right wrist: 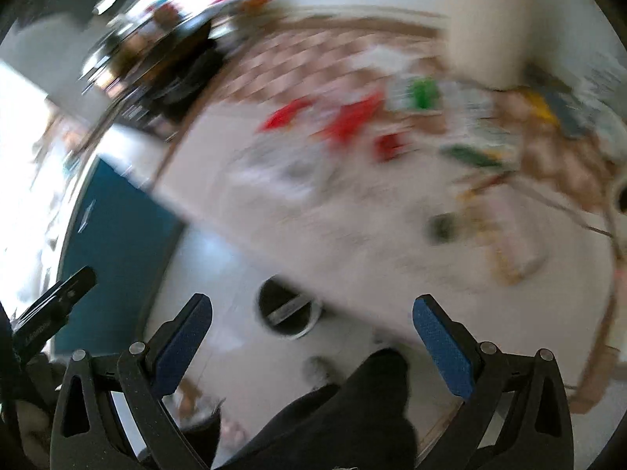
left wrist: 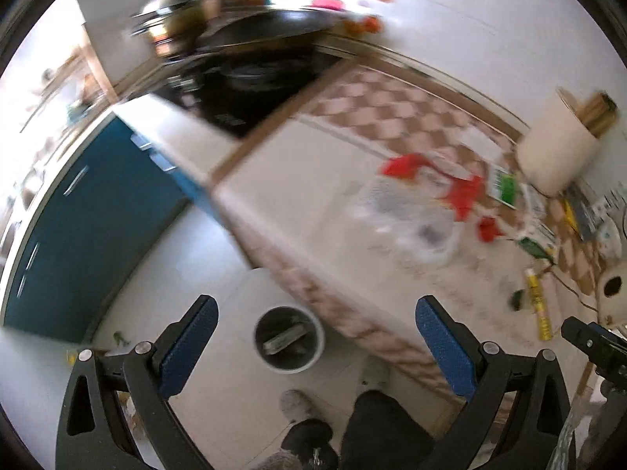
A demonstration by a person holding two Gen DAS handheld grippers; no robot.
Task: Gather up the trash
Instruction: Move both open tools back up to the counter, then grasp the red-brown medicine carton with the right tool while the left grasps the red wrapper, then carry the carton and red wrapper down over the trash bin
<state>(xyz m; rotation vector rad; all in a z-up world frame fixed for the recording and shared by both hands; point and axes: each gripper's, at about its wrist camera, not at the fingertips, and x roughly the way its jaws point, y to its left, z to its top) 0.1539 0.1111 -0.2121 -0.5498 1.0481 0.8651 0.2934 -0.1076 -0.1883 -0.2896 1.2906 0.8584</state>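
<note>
A kitchen: a pale surface (left wrist: 298, 180) with a checked cloth at its far side runs from 10 o'clock to 4 o'clock, blue cupboards (left wrist: 90, 211) stand at 9 o'clock, and a dark stove with pots sits at 12 o'clock. Both views are smeared, the right wrist view badly.

On the floor, tucked against the surface's edge, stands a bin (left wrist: 289, 338) with a flat grey piece already inside. The trash lies on the surface toward 2 and 3 o'clock: a clear crumpled bag with red scraps (left wrist: 423, 199), a green-printed packet (left wrist: 505, 186), a yellow wrapper (left wrist: 537, 301) and a small dark green bit (left wrist: 518, 298) just beside it.

The left hand-held gripper (left wrist: 313, 346) is released, its blue pads spread wide with nothing between them, and the bin shows in the gap below it. The right hand-held gripper (right wrist: 311, 342) is likewise released and empty, with the bin (right wrist: 288, 315) near 12 o'clock from it.

The step in hand looks like a reach back for the next piece. The trash is well apart from both grippers, up and to 1–2 o'clock. It would go best to slow down, pick one separate item such as the yellow wrapper, and close on it squarely rather than raking the pile.
</note>
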